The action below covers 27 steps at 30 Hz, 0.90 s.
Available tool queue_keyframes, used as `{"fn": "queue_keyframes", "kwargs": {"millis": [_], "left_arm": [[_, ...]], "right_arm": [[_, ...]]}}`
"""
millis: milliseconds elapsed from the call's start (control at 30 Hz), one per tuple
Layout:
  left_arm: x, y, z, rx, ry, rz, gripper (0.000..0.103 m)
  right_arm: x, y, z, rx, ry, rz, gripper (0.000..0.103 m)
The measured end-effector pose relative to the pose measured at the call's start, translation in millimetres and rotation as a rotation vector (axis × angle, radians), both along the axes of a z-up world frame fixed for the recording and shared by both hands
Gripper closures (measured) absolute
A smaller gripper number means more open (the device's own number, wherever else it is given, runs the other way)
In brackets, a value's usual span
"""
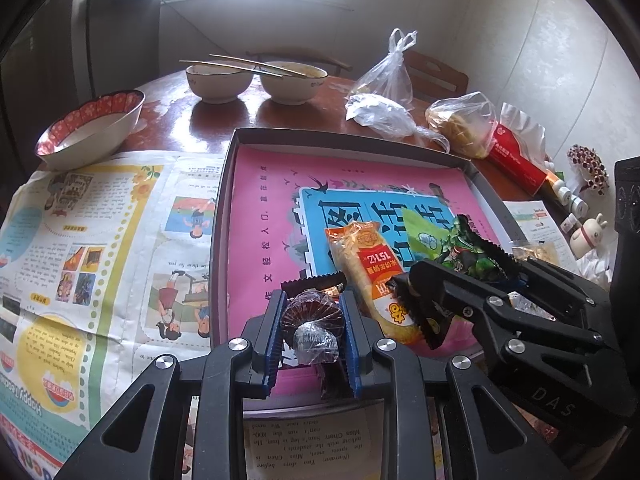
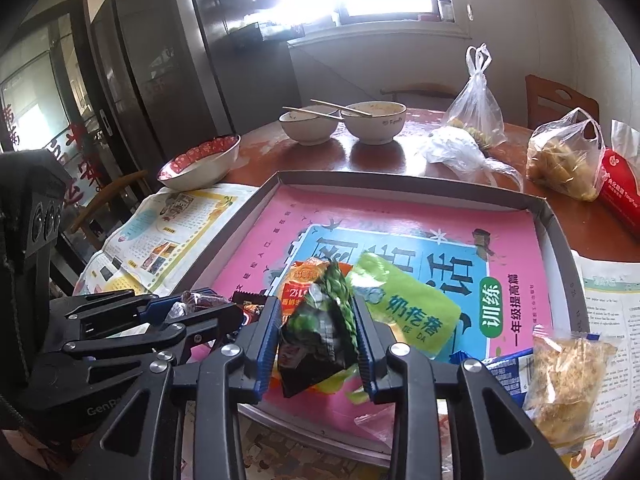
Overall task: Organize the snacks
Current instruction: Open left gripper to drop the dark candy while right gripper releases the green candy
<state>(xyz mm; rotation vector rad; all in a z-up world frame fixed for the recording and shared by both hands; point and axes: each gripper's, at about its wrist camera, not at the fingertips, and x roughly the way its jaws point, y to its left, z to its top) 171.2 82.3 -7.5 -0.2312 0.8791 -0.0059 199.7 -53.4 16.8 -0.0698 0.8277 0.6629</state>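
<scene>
The left tool (image 1: 312, 320) grips a brown wrapped sweet (image 1: 311, 322); the right tool (image 2: 316, 316) clamps a green-black packet (image 2: 320, 328) above the tray (image 2: 400, 182).

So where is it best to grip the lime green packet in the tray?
Grip the lime green packet at its bare right-hand long edge, coming from above. It lies flat on the tray, and its near left corner is under the dark green packet.

Lower centre of the frame: left gripper (image 1: 313, 334) clamped on a dark round wrapped snack (image 1: 313, 322) over the pink-lined tray (image 1: 256, 240). At right: right gripper (image 1: 416, 300) pinching a green-black packet (image 1: 468, 250), orange packet (image 1: 368, 276) beneath. Upper left: red-rimmed bowl (image 1: 90, 128).
</scene>
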Motion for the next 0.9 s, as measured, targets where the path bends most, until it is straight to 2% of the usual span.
{"fn": "queue_keyframes", "kwargs": {"millis": [167, 233, 533, 633, 900], "left_arm": [[2, -1, 0, 0.003, 0.007, 0.009, 0.074], [2, -1, 0, 0.005, 0.01, 0.015, 0.065], [-4, -3, 6, 0.019, 0.002, 0.021, 0.051], [-6, -3, 7, 0.025, -0.001, 0.026, 0.047], [-11, -4, 14, 0.031, -0.013, 0.034, 0.04]], "right_arm": [[-2, -6, 5, 0.005, -0.018, -0.013, 0.062], [-2, -8, 7, 0.01, -0.024, -0.017, 0.058], [-5, -18, 15, 0.027, -0.047, -0.039, 0.05], [-6, -20, 18, 0.033, -0.057, -0.044, 0.045], [-10, -24, 26, 0.045, -0.081, -0.051, 0.04]]}}
